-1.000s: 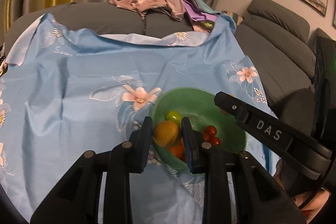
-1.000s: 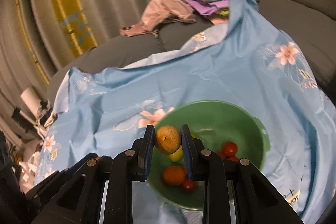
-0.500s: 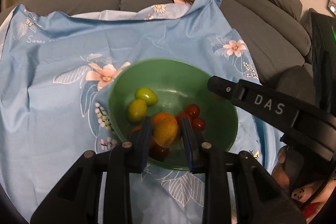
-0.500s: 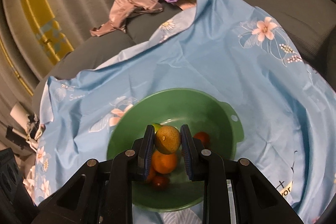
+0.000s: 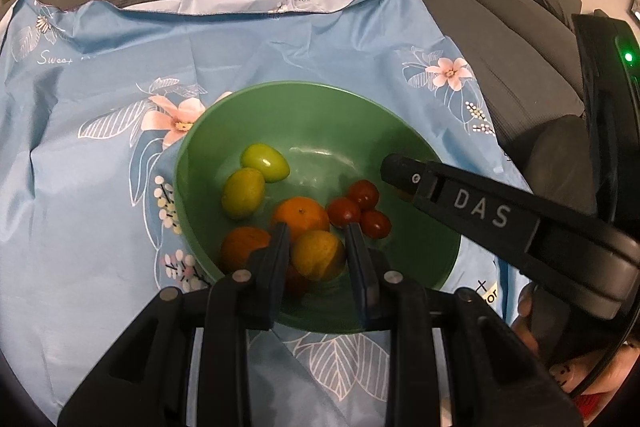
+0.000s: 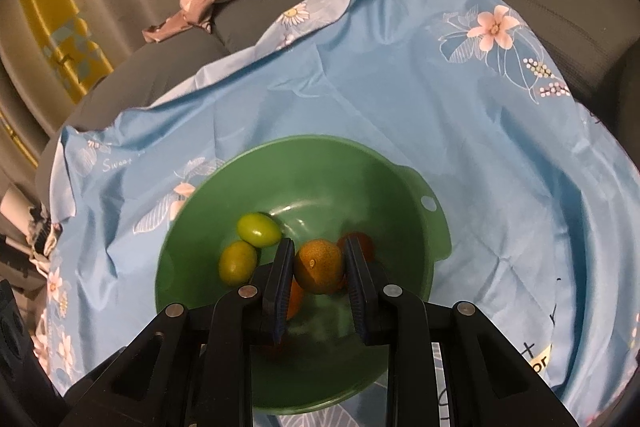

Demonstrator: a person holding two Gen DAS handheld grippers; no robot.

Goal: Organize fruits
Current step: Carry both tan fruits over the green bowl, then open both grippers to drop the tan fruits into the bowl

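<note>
Left gripper [image 5: 318,255]: you clamped its fingers on a yellow fruit [image 5: 318,254].
Right gripper [image 6: 319,269]: clamped on an orange fruit [image 6: 319,267].
Change: you lowered both into the green bowl [image 5: 320,99]; release looked next.

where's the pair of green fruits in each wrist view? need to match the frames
Left wrist: the green fruits lie left of centre in the green bowl, up-left of the left gripper.
Right wrist: the green fruits sit lower left in the bowl, just left of the right gripper.
Shared landmark: the green bowl on the blue floral cloth.
</note>
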